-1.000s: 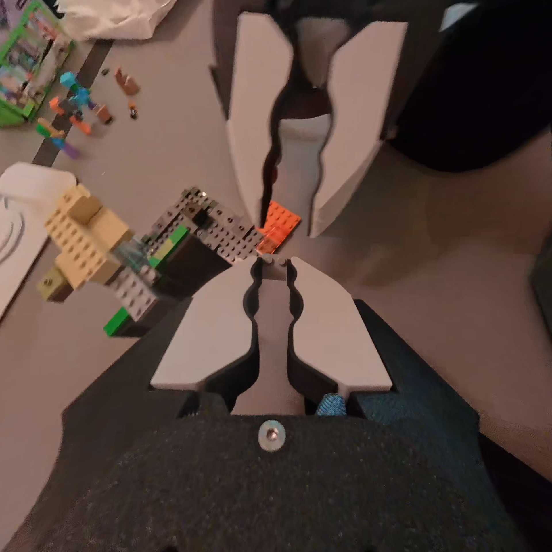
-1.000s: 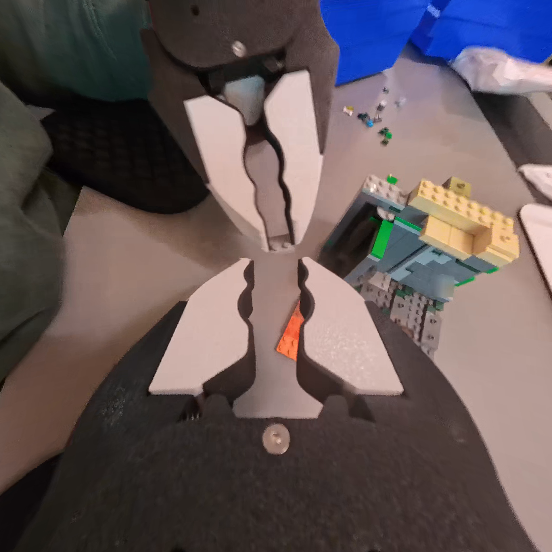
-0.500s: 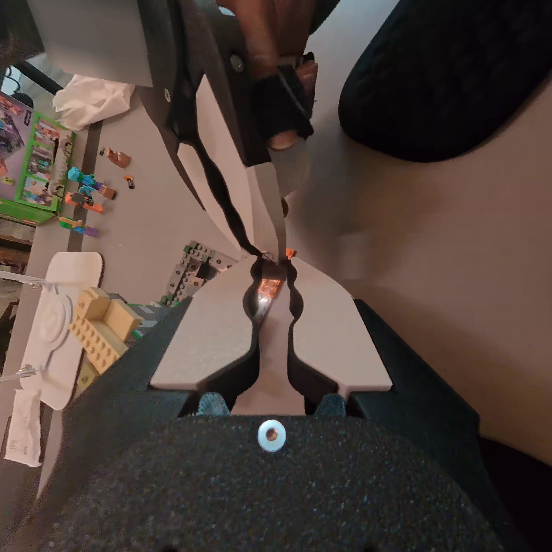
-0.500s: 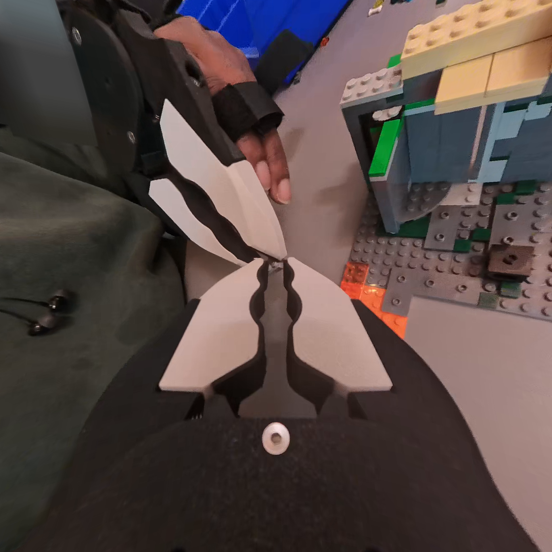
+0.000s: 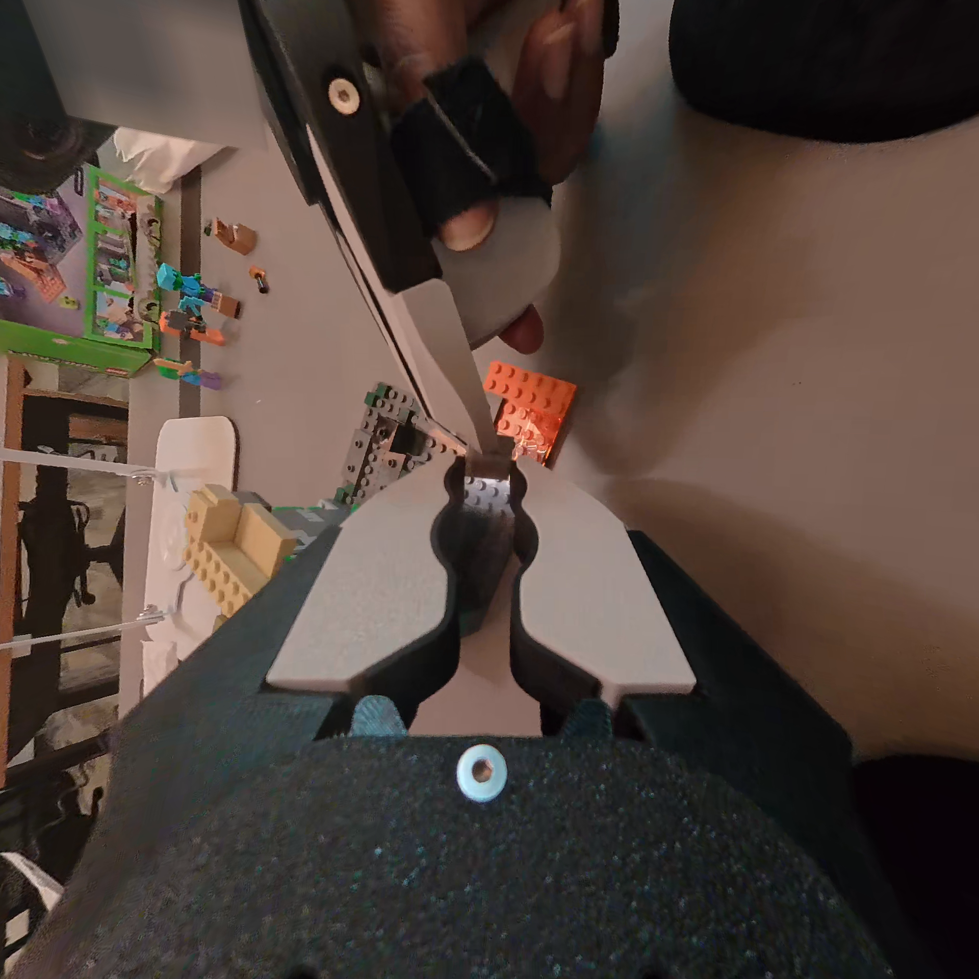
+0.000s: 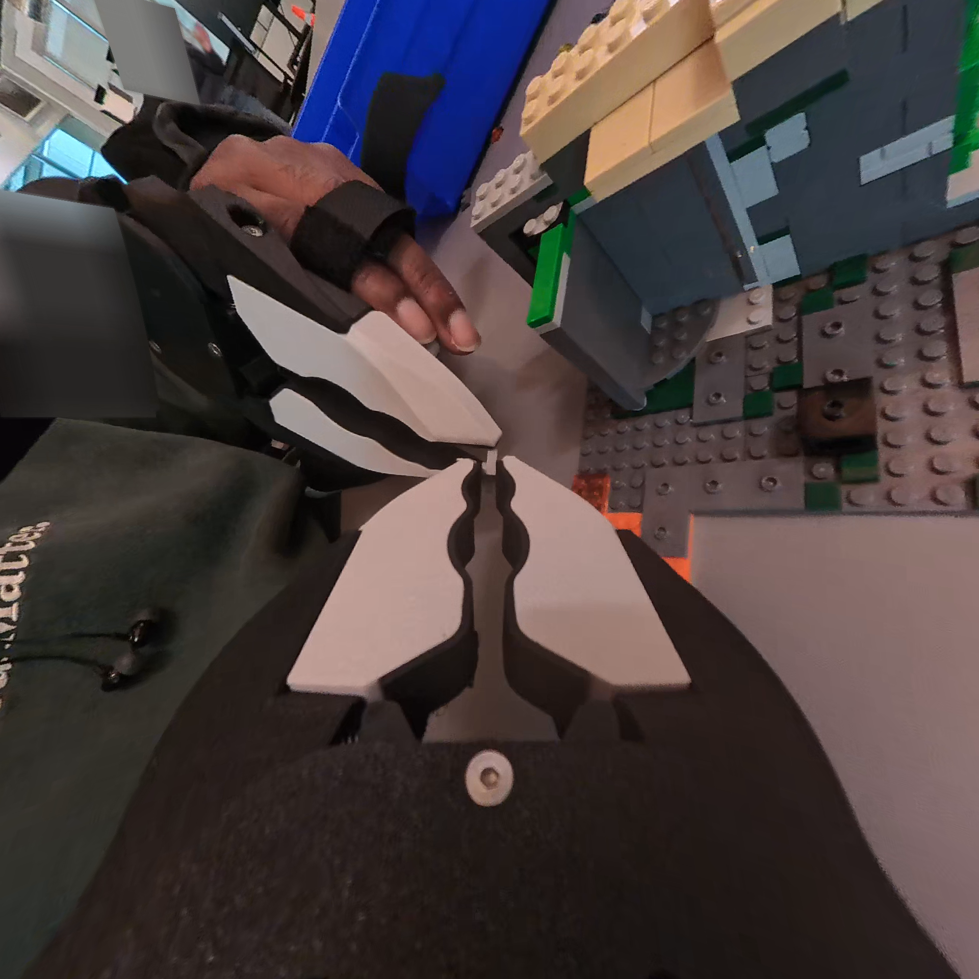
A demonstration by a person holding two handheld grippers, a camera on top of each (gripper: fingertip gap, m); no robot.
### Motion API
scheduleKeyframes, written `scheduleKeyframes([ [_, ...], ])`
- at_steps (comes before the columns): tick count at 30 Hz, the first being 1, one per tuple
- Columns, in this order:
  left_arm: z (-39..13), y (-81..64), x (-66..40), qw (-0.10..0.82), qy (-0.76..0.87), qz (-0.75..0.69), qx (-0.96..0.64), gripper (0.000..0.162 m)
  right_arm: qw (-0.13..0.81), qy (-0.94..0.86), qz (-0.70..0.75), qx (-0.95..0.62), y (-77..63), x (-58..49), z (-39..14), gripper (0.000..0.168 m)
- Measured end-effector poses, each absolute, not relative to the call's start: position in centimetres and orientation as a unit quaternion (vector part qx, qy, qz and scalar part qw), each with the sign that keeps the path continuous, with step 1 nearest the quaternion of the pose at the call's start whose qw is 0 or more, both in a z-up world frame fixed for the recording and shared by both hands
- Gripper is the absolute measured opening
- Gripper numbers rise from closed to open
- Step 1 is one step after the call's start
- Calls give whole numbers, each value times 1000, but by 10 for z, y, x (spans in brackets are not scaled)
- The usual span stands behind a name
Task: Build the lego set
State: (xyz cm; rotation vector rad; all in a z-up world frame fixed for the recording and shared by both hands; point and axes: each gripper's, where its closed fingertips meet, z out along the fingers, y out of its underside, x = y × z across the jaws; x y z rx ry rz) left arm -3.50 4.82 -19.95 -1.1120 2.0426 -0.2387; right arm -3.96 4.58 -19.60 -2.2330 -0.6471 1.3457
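Note:
My left gripper [image 5: 488,467] is shut on a small grey Lego piece [image 5: 487,469] held at its fingertips. My right gripper [image 6: 488,466] meets it tip to tip from the other side, and its jaws are closed to a narrow gap on the same grey piece [image 6: 490,460]. In the right wrist view the left gripper [image 6: 490,442] comes in from the left. In the left wrist view the right gripper [image 5: 474,450] comes down edge-on. The Lego build [image 6: 794,450] stands just beyond, with a grey studded base, orange plates [image 5: 530,402] and a grey tower topped in tan [image 6: 635,95].
A green Lego box [image 5: 79,275], minifigures and loose parts [image 5: 190,307] and a white tray [image 5: 190,477] lie left of the build. A blue bin [image 6: 413,95] stands behind. A person's green sweater [image 6: 106,583] and hands are close. A black cushion [image 5: 821,63] lies far right. Less than 4 cm separates the two grippers' tips.
The two grippers have come together tip to tip, rolled sideways and moved closer to the build. My right gripper has narrowed from open to closed on the grey piece held by the left.

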Motion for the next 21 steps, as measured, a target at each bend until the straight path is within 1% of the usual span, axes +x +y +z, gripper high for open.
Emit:
scheduleKeyframes([
  [5, -205, 52, -36, 376, 815, -84, -433, 15, 232, -233, 473, -817, 50, -38, -201, 5],
  [9, -214, 57, -44, 336, 836, -68, -428, 15, 265, -249, 435, -824, 58, -28, -204, 12],
  [14, -224, 59, -47, 293, 861, -40, -413, 16, 299, -290, 378, -827, 61, -19, -210, 12],
  [21, -229, 61, -40, 262, 879, -5, -397, 16, 322, -300, 355, -825, 62, -8, -213, 12],
])
